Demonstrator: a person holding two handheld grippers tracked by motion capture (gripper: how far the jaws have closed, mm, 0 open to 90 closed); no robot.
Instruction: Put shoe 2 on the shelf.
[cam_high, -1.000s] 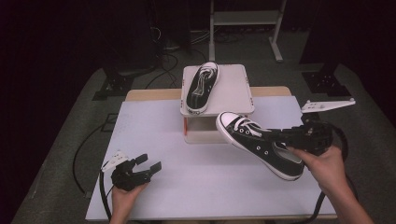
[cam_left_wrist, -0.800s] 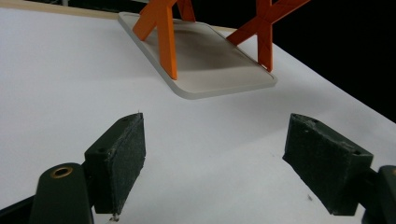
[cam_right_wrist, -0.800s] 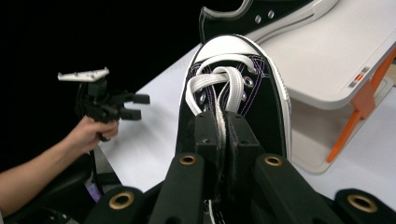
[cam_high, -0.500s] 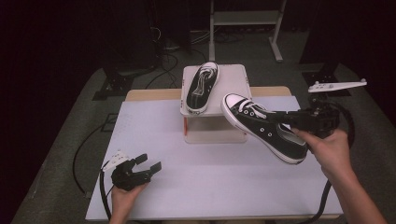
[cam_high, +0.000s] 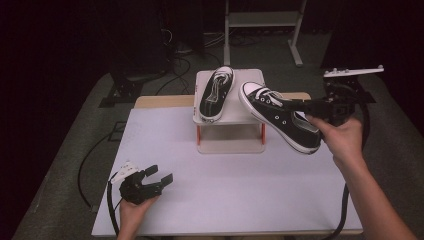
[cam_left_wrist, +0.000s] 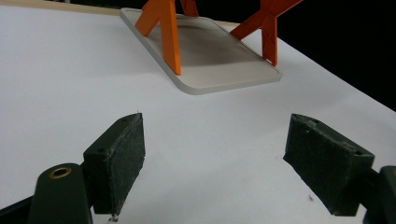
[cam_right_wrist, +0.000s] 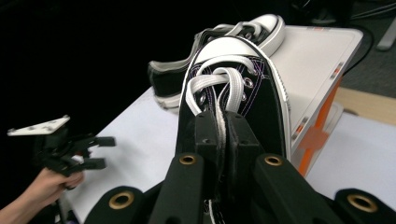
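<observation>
Clamped on the tongue of a black canvas sneaker with white laces and a white rubber toe cap (cam_high: 279, 116), the right gripper (cam_high: 303, 106) is held at the right side of the table; in the right gripper view its jaws are seen pressed together on the tongue of this sneaker (cam_right_wrist: 233, 88). The shoe is carried in the air, clear of the white table top (cam_high: 240, 190), with its toe over the right edge of a small grey shelf on orange legs (cam_high: 240, 82) and its heel lower, out to the right. Its long axis is seen running from far-left to near-right in the high view, the toe pointed away from the person and the opening turned upward.

On the left half of the shelf top a second black sneaker of the same kind (cam_high: 216, 94) is laid, toe away from the person; the two shoes are close but a gap is visible between them. The right half of the shelf top is bare. Below it, the shelf's grey base plate (cam_left_wrist: 219, 56) is seen resting on the table.

At the near left of the table the left gripper (cam_high: 162, 176) is rested in a hand (cam_high: 131, 212), its jaws spread wide with nothing between them, well apart from the shelf.
</observation>
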